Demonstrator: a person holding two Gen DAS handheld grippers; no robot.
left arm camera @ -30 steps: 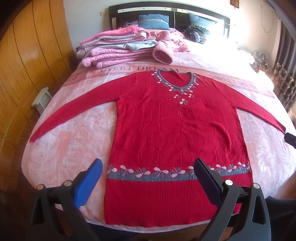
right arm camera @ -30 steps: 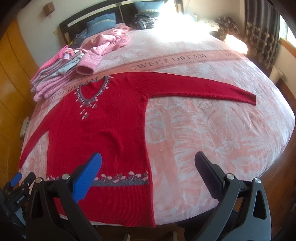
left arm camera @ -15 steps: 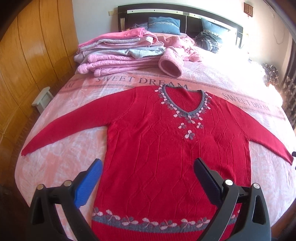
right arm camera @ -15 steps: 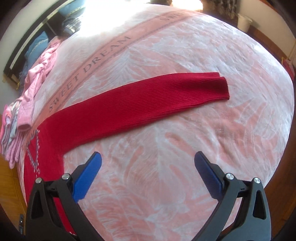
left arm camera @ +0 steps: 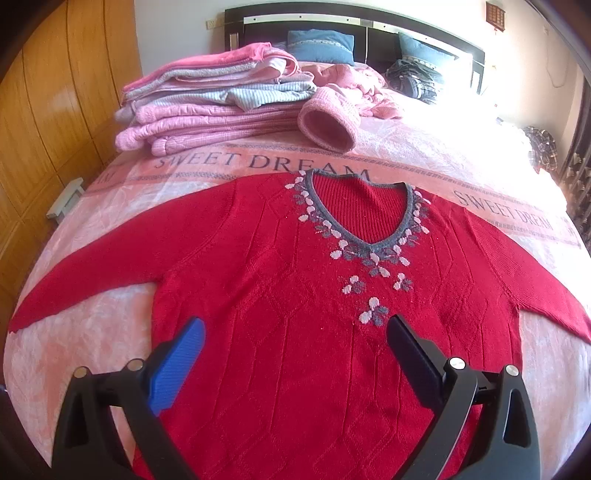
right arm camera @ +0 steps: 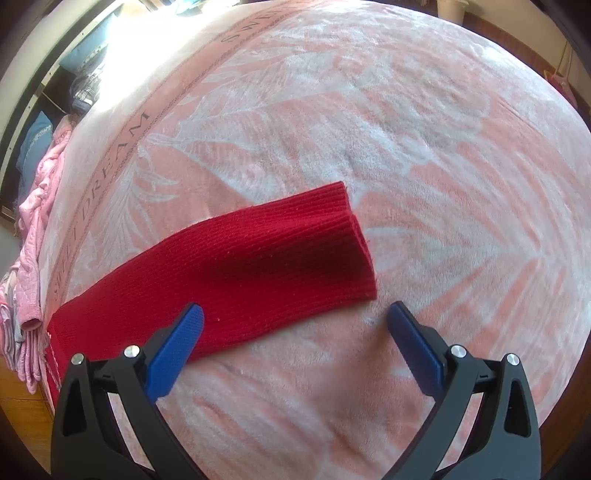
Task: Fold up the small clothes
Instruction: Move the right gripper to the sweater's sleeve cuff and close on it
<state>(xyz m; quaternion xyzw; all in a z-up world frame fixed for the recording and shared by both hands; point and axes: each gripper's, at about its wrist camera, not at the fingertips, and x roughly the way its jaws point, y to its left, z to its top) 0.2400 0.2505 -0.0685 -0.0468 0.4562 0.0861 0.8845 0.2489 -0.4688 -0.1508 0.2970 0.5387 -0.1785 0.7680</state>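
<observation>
**Both grippers spread over the red sweater on the bed**

My left gripper hangs released above the chest of the red sweater, fingers wide apart and holding nothing. The sweater lies flat, front up, on the pink bedspread, its sleeves stretched out to either side. Its grey neckline points toward the headboard.

Beyond the neckline, a stack of folded pink clothes sits near the sweater's far left shoulder, well apart from it. A loose pink garment with an open cuff lies just past the collar, close to the "SWEET DREAM" band but not touching the sweater. Blue pillows rest against the headboard. A wooden wall runs along the bed's left side, past the sweater's left sleeve tip.

My right gripper is also released and empty, poised just short of the sweater's right sleeve cuff. The blue left finger overlaps the sleeve in view; whether it touches the knit I cannot tell. The right finger is over bare bedspread beside the cuff. Beyond the cuff the bedspread lies open out to the bed's edge.
</observation>
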